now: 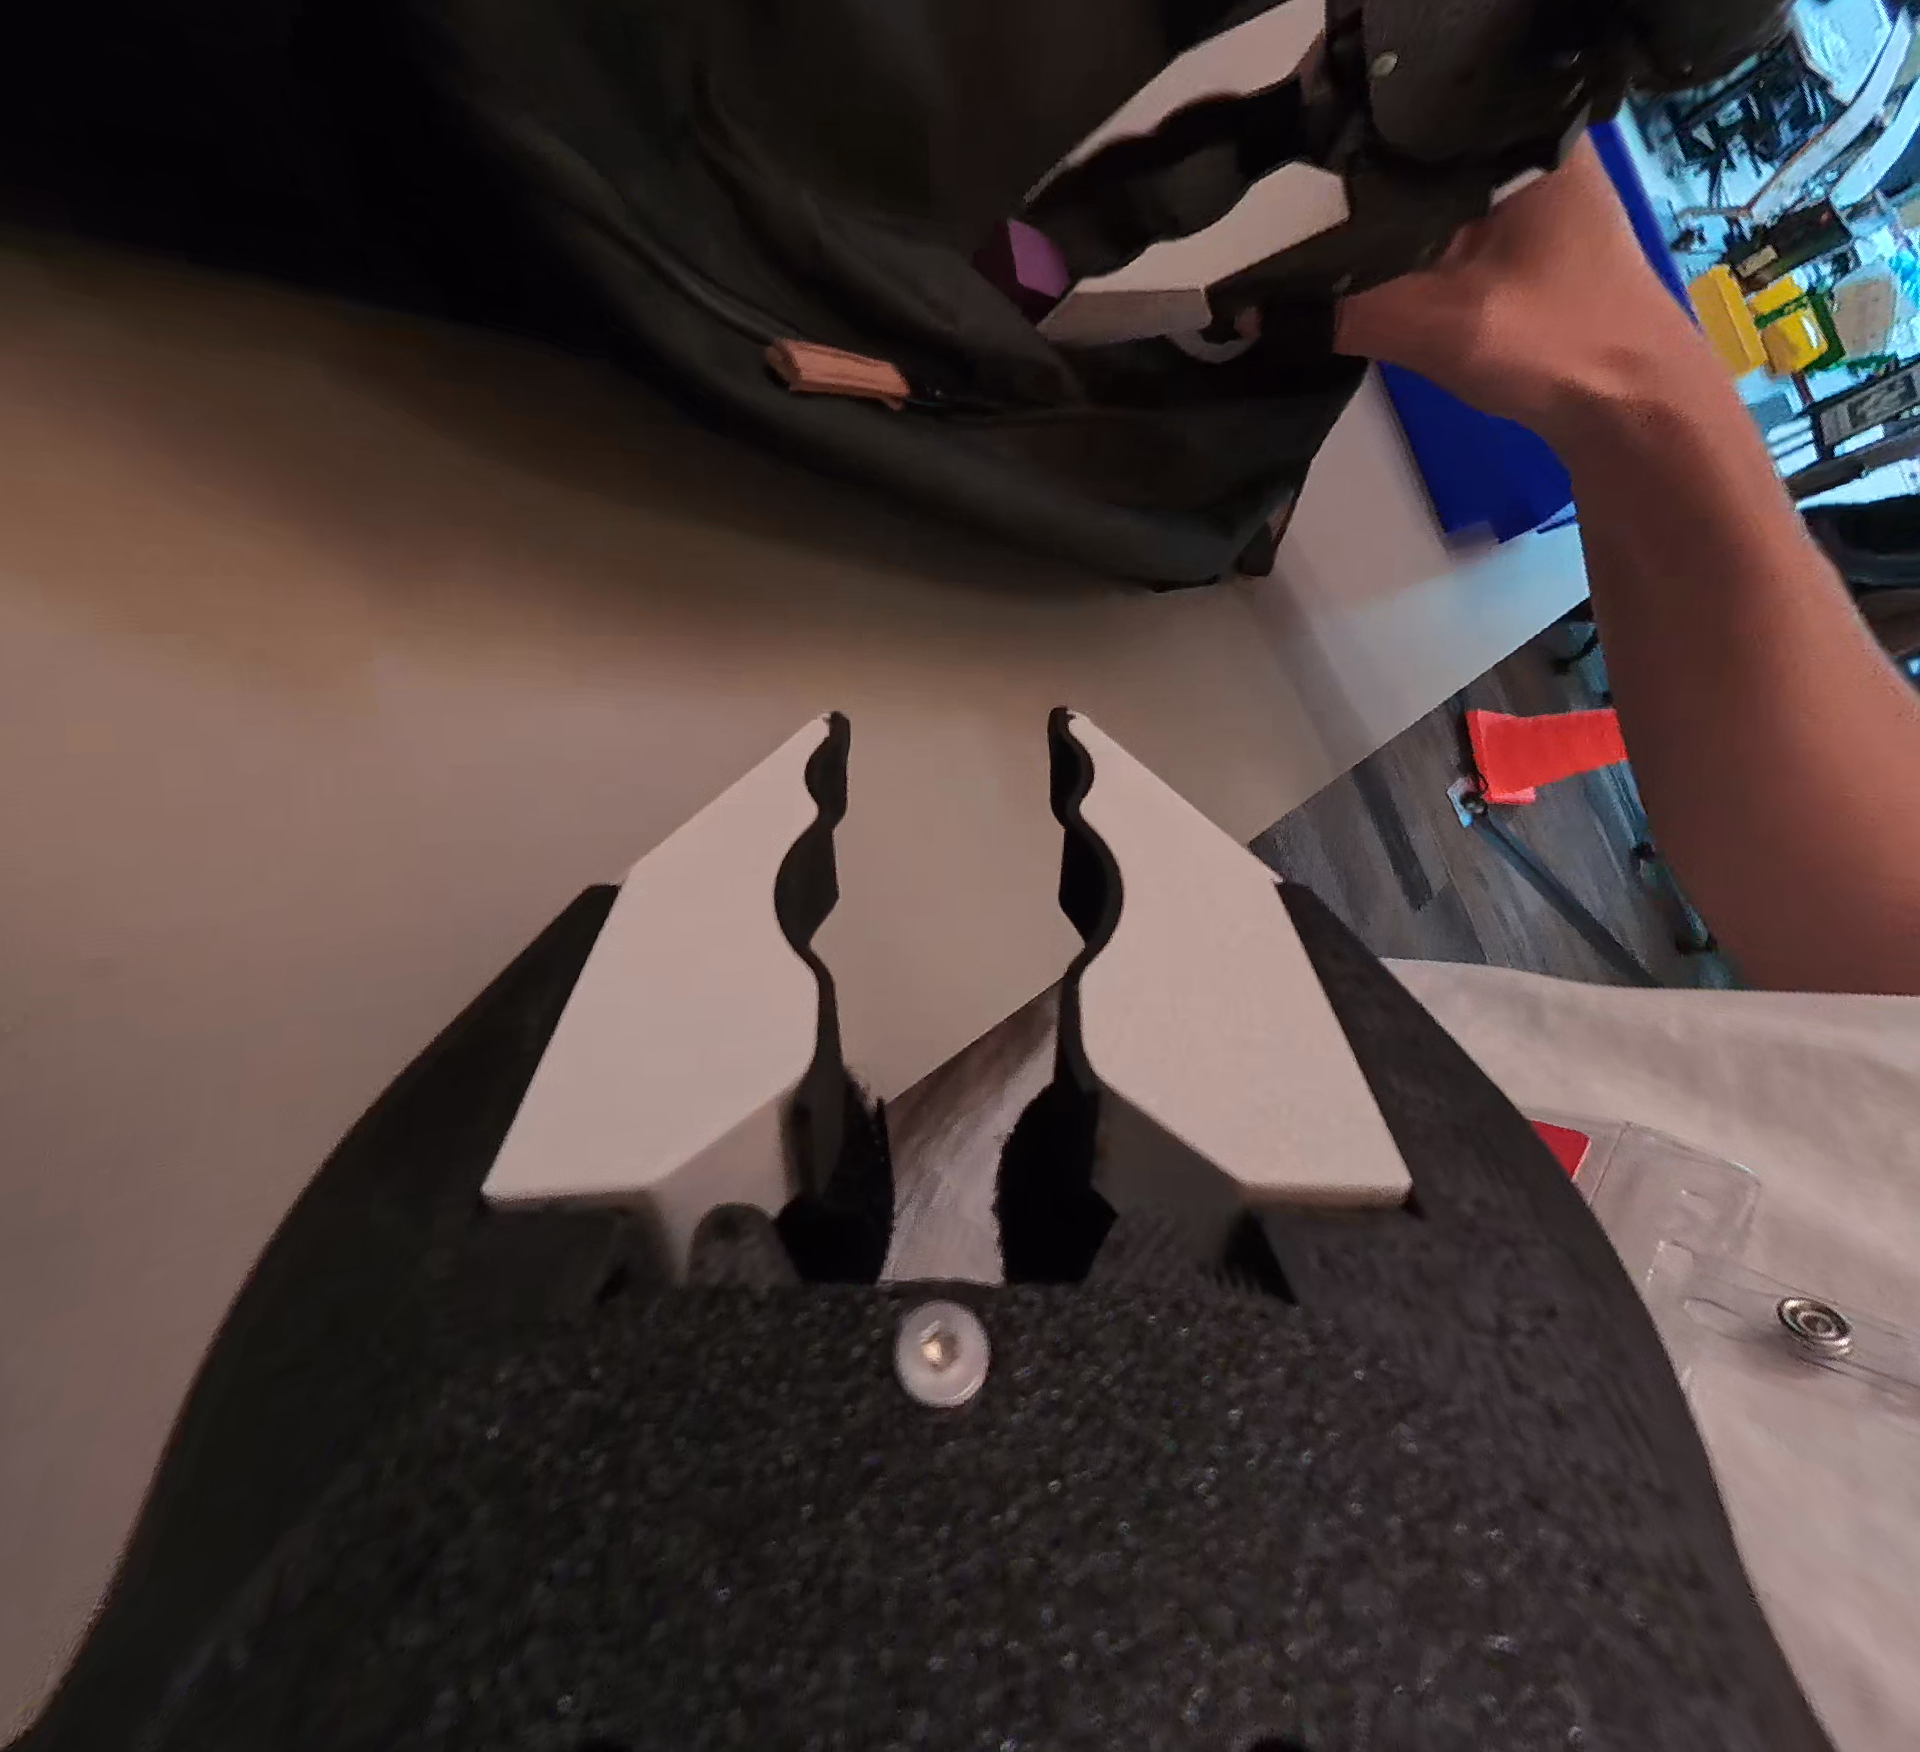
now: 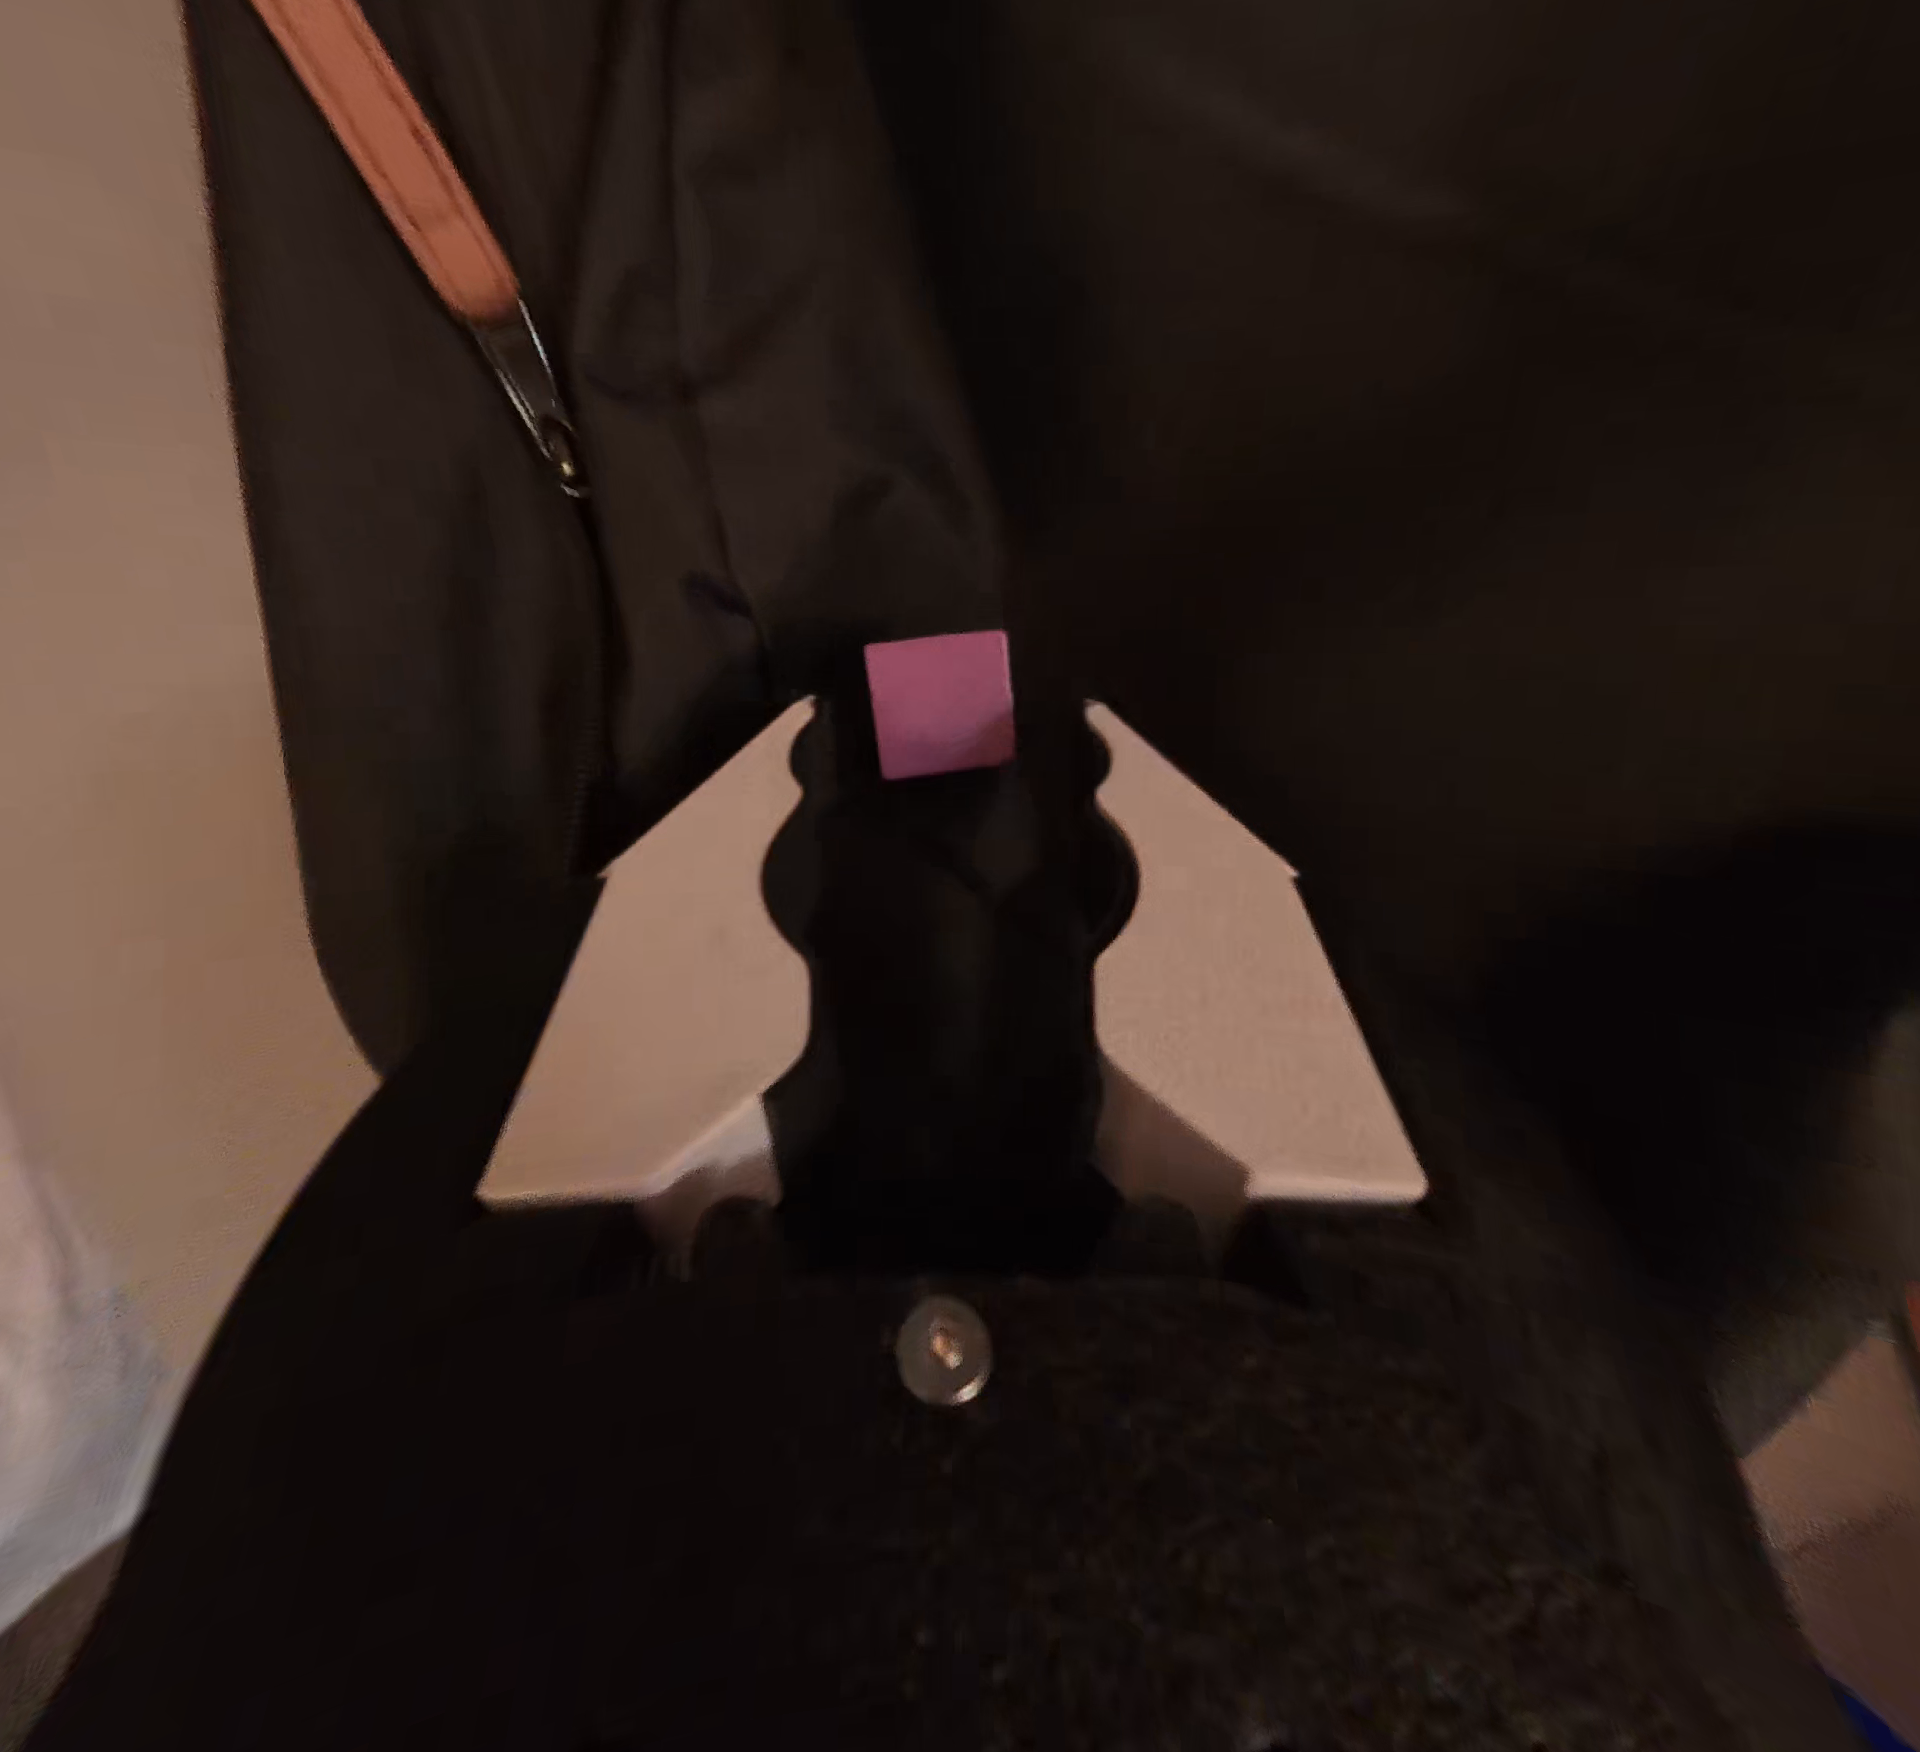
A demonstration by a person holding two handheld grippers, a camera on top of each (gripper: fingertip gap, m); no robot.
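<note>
Purple is the one bright spot here: a small purple block (image 2: 940,705) sits between the tips of the right claw (image 2: 948,715), which pinches it directly over the dark fabric bag (image 2: 1351,248). In the left wrist view the same block (image 1: 1023,266) shows at the claw tips, just at the bag's folds near the zipper line. A tan leather zipper pull (image 2: 358,113) lies to the side of the block, apart from it. The bag rests on the pale tabletop (image 1: 312,663). The left claw (image 1: 948,728) hangs spread above bare tabletop, well short of the bag, holding nothing. A person's hand (image 1: 1496,300) grips the right claw's handle.
</note>
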